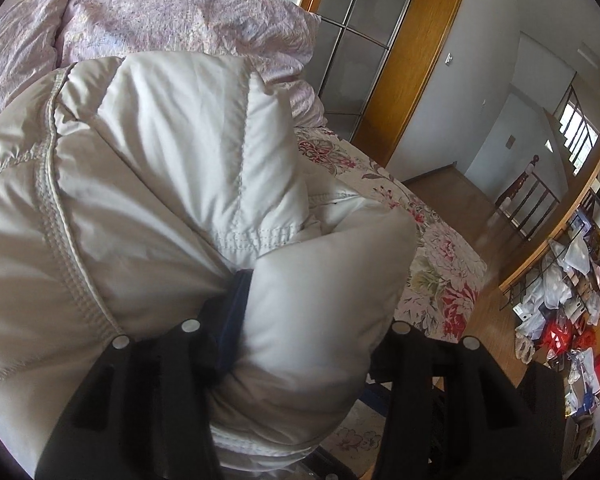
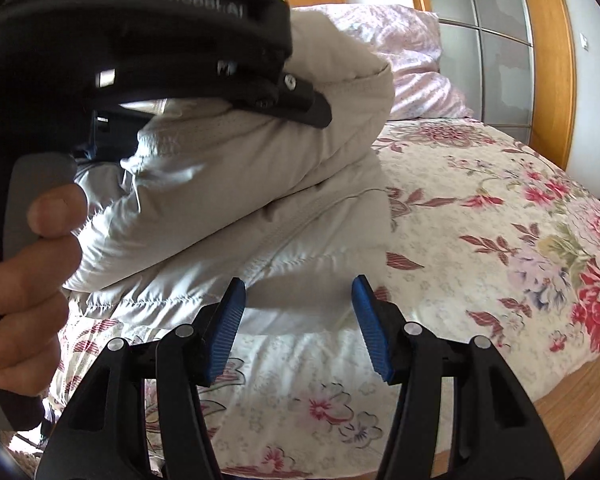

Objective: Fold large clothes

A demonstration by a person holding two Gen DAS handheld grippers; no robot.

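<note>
Jacket (image 1: 148, 184) fold bulges between left tool (image 1: 300, 320); right tool (image 2: 298, 320) open, empty.

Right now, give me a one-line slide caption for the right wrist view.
Right gripper open and empty above the floral bedspread, facing the folded white puffer jacket while the left gripper bears on its upper fold.

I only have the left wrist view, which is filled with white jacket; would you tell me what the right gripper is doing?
Observer: The right gripper is open, with nothing between its blue pads.
Operator: Where is it?
Observer: Over the floral bedspread, at the near edge of the padded jacket.
Operator: Is the jacket folded there?
Observer: Yes, one thick layer lies on top of another.
</note>
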